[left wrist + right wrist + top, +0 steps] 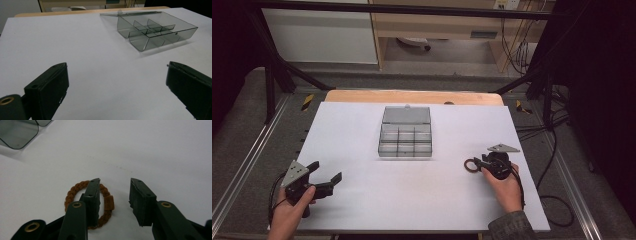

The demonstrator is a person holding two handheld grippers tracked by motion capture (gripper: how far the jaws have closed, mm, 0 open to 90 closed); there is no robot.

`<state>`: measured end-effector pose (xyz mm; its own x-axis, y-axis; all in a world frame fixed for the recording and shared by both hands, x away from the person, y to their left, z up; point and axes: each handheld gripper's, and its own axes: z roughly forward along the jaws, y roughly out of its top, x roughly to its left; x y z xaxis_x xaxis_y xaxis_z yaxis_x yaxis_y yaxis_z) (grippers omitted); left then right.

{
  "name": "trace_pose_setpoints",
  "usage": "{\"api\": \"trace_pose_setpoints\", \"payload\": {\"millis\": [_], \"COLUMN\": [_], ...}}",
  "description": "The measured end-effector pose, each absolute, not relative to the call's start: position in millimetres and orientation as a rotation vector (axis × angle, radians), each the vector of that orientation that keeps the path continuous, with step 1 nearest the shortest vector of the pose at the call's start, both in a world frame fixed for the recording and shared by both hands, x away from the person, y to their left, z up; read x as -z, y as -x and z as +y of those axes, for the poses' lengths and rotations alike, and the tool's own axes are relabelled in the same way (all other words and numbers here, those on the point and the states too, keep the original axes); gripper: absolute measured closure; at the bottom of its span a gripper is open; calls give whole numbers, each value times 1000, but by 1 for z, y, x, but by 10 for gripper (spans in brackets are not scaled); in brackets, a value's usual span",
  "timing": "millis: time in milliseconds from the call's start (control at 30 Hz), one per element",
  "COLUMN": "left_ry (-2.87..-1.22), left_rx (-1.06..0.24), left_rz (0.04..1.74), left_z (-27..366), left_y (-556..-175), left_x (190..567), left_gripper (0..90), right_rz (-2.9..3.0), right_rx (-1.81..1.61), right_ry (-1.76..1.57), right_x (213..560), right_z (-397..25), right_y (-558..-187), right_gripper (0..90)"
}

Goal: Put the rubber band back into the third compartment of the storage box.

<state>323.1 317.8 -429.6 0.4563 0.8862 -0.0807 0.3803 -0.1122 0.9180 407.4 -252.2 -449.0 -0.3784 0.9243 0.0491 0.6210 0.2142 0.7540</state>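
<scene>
Bracelet [72, 192] partly hidden by right gripper [113, 195], jaws spread, left gripper [115, 82] jaws spread.

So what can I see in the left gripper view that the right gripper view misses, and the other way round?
The left gripper view alone gives the whole divided clear box with its lid open flat behind it, seen between the widely spread jaws of the left hand-held gripper.

The right gripper view alone gives a brown braided ring lying flat, with one jaw of the right hand-held gripper reaching over it; the jaws are apart.

Both share the white table surface and part of that box.
</scene>
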Motion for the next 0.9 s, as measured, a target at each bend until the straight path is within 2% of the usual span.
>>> {"api": "trace_pose_setpoints", "payload": {"millis": [167, 233, 333, 900], "left_ry": [-1703, -1707, -1708, -1715], "left_rx": [-625, -627, -626, -630], "left_rz": [1100, 1098, 1099, 1097], "left_z": [317, 317, 316, 315], "left_y": [-323, -323, -323, -323], "left_x": [430, 430, 430, 431], "left_gripper": [41, 41, 41, 41], "right_rz": [2128, 2133, 2144, 2109], "right_rx": [-941, -928, -929, -1084], "right_ry": [-1426, -1396, -1374, -1343], "right_x": [453, 454, 454, 444], "right_z": [-250, -248, -245, -245], "right_y": [-406, -404, -403, -397], "right_gripper": [704, 785, 837, 844]}}
